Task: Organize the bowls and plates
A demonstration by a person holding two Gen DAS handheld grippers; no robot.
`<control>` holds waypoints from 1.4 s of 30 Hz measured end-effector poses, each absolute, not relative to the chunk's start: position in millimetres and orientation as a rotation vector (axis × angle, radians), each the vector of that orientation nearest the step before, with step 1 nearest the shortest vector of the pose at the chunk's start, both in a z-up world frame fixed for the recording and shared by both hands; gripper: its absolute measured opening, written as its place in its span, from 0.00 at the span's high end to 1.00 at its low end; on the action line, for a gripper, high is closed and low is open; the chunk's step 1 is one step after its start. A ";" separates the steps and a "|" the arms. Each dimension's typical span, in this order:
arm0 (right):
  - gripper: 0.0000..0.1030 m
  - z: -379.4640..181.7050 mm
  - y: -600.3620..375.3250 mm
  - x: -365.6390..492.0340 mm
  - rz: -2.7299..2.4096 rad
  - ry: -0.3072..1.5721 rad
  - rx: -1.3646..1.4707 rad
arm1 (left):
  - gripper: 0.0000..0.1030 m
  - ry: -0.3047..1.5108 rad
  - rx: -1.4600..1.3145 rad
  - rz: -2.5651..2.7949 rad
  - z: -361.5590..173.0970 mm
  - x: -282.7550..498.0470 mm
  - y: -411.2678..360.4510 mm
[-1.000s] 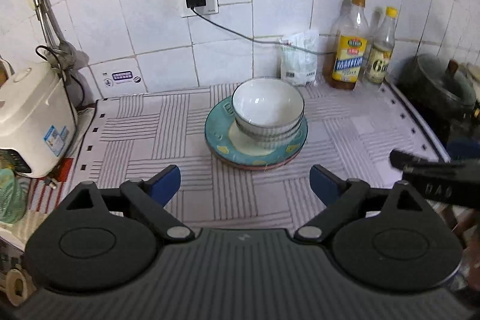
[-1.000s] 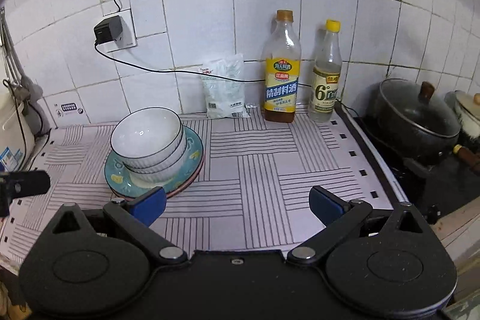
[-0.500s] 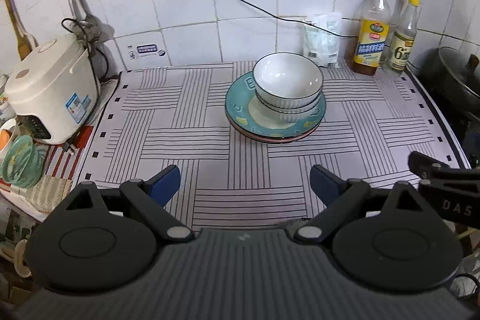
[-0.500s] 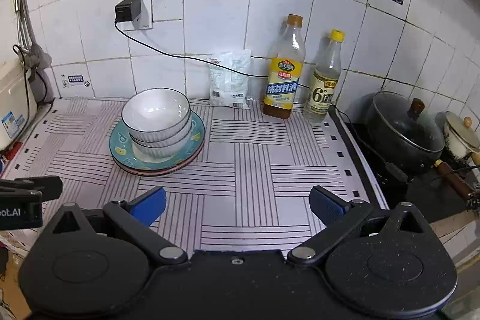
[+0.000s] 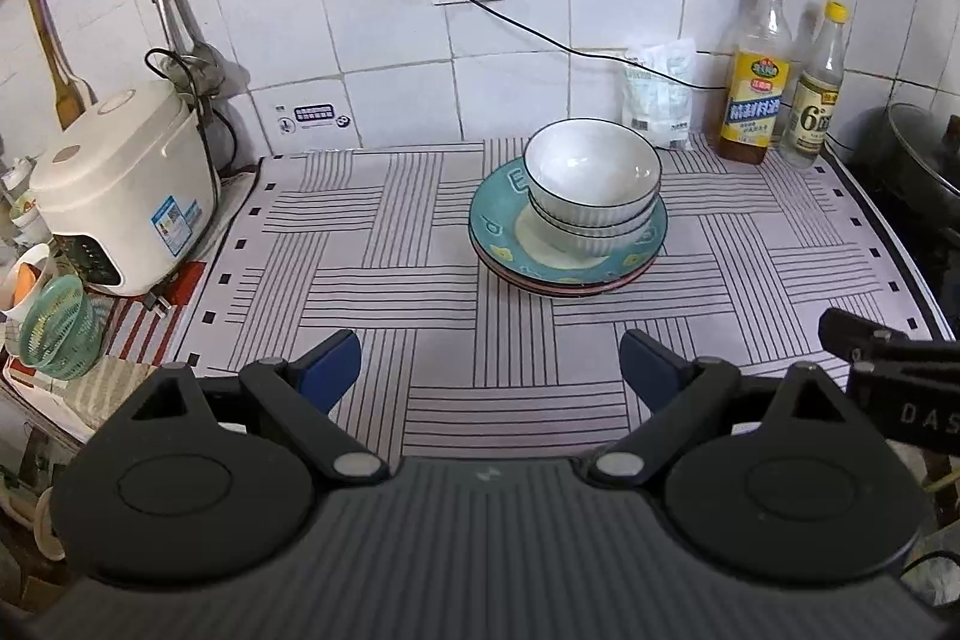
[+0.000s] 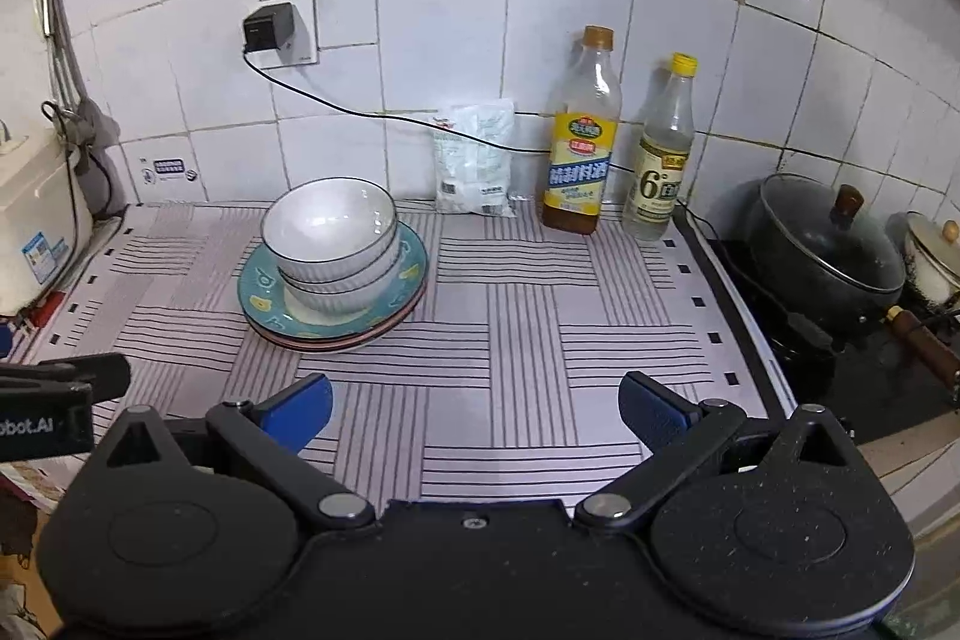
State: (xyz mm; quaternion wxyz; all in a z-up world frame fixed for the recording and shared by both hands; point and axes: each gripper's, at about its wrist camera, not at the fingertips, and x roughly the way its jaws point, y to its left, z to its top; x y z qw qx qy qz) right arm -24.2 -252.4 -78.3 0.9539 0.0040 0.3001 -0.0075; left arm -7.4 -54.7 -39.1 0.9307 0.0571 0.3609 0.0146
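While the left tool and right tool have drawn back, both spread and empty, the bowls stay stacked on the plates mid-counter.

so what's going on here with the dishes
A person holds a two-finger gripper in each hand over a kitchen counter. Nothing is being handled: the left gripper and right gripper both hover with jaws open and empty, short of the dishes. The white bowls sit nested on a teal plate, which rests on other plates on the striped mat. The stacking looks done.
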 end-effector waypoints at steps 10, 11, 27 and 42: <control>0.00 -82.8 -246.7 -25.1 -0.018 0.604 -0.031 | 0.09 0.736 0.132 0.003 -39.9 -10.4 -56.7; 0.00 -82.8 -247.1 -24.9 -0.017 0.605 -0.024 | 0.09 0.734 0.129 0.005 -39.8 -10.9 -56.8; 0.00 -84.2 -255.1 -23.3 -0.018 0.618 0.004 | 0.09 0.706 0.094 0.001 -39.0 -12.2 -53.3; 0.00 -90.3 -252.4 -21.6 -0.008 0.649 -0.018 | 0.09 0.673 0.074 0.059 -43.1 -8.9 -48.6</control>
